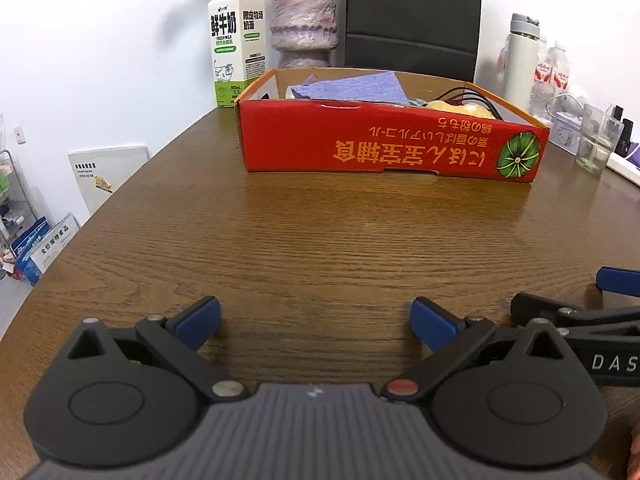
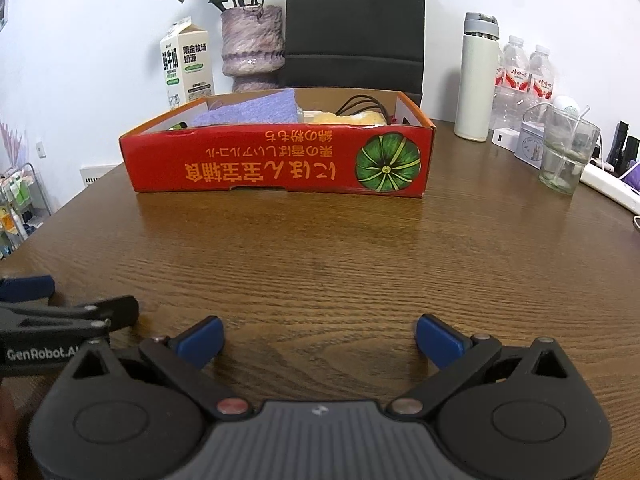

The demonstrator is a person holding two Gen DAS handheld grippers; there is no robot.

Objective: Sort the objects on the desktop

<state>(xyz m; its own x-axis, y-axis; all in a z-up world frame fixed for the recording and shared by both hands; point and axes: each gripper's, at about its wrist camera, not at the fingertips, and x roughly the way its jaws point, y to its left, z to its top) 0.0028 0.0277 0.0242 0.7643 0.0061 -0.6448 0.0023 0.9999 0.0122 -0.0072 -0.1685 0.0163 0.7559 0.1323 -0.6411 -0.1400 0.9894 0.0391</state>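
Observation:
A red cardboard box [image 1: 384, 144] with a green pumpkin picture stands on the wooden table, also in the right wrist view [image 2: 276, 160]. Inside it lie a purple cloth [image 1: 352, 86] [image 2: 252, 110], a yellow item [image 1: 460, 106] [image 2: 348, 118] and black cables [image 1: 472, 96] [image 2: 360, 104]. My left gripper [image 1: 316, 320] is open and empty, low over the table well in front of the box. My right gripper [image 2: 320, 338] is open and empty beside it; its side shows in the left wrist view at the right edge [image 1: 592, 312].
Behind the box stand a milk carton [image 1: 236, 44] [image 2: 186, 66], a purple vase [image 1: 304, 20] [image 2: 252, 46] and a black chair [image 2: 356, 28]. At the right are a white flask [image 2: 478, 76], water bottles [image 2: 524, 76], a glass [image 2: 568, 148] and a power strip [image 2: 612, 188].

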